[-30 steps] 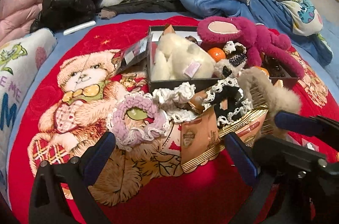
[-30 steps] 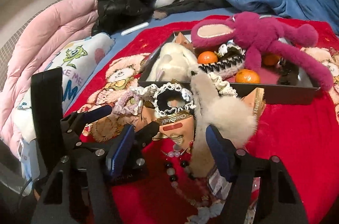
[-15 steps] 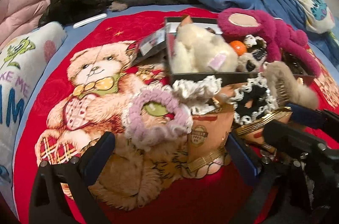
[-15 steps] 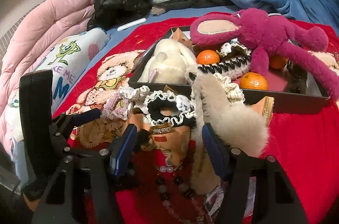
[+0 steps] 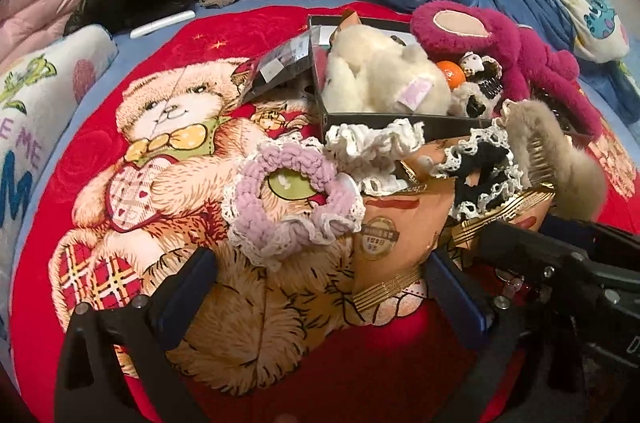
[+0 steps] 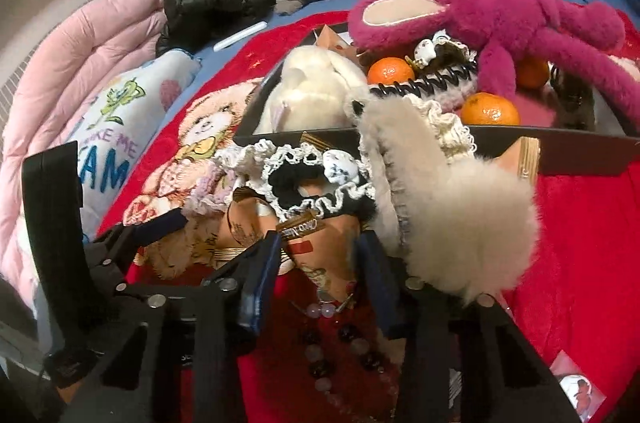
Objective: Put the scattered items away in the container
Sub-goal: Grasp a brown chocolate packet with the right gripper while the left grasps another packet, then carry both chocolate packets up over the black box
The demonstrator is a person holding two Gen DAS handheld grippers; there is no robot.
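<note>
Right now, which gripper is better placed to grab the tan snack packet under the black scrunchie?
Right. The right gripper has just been closing and its jaws already straddle the tan snack packet. The left gripper stands wide open beside it, nearer the purple scrunchie.

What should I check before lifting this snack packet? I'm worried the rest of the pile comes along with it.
1. Snack packet between the right gripper fingers: ok; its jaws have just been closing.
2. Pads pressing on it: cannot tell.
3. Black scrunchie clear of the packet: not ok, it lies on the top end.
4. Bead bracelet clear: cannot tell, beads run under the tip.
5. Box has free floor: ok, bare patch beside an orange.
6. Left gripper open, empty: ok.
</note>
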